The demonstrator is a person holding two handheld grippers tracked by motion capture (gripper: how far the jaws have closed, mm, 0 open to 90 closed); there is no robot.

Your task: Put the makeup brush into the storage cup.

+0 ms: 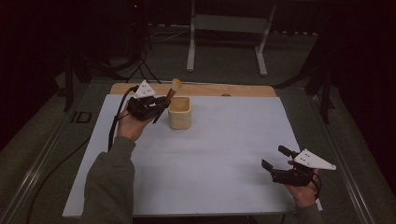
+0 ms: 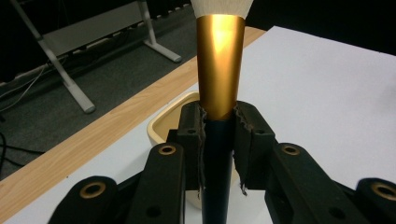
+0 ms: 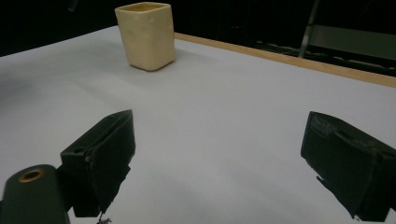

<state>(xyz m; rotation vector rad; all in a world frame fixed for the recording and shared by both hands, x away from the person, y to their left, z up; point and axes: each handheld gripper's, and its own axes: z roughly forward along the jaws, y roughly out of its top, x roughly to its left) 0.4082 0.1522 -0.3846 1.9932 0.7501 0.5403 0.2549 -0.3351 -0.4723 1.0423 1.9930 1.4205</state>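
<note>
A makeup brush with a gold ferrule, dark handle and pale bristle tip is clamped in my left gripper, which is shut on it at the table's far left. The brush tilts up and to the right, its tip above the left rim of a cream square cup. In the left gripper view the cup sits just behind the jaws, which grip the brush where the ferrule meets the handle. My right gripper rests at the near right, open, nothing between its fingers. The cup stands far ahead of it.
A white sheet covers the table, with a wooden strip showing along the far edge. A metal stand is on the floor beyond the table. Black cables trail off at the far left.
</note>
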